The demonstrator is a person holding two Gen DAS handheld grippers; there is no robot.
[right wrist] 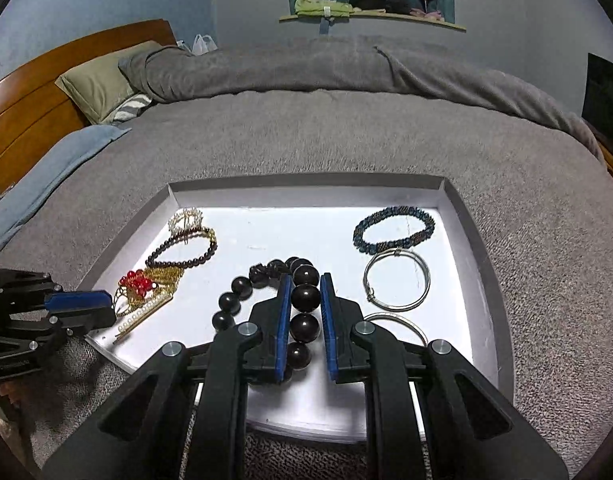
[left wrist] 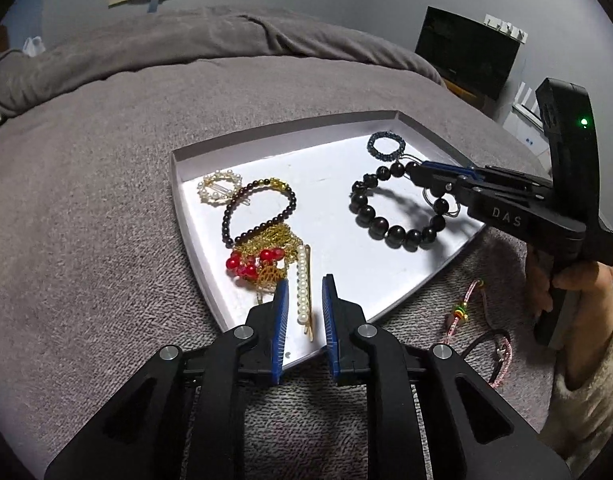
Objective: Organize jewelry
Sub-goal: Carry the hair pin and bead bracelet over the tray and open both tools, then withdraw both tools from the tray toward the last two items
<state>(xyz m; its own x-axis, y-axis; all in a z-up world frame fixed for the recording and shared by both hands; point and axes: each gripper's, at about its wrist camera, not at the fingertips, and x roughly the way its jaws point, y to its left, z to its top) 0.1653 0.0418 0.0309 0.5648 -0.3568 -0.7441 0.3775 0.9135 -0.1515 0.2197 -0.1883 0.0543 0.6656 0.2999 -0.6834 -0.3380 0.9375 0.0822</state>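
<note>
Inside tray rim (right wrist: 454,216), right tool (right wrist: 304,292) straddling bracelet (right wrist: 305,296)

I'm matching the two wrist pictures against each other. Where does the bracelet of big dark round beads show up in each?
Left wrist: the big dark round-bead bracelet lies right of centre in the white tray, the right gripper at its far side.
Right wrist: lower centre, beads between the fingers.
Shared landmark: the blue-grey woven bracelet.
</note>
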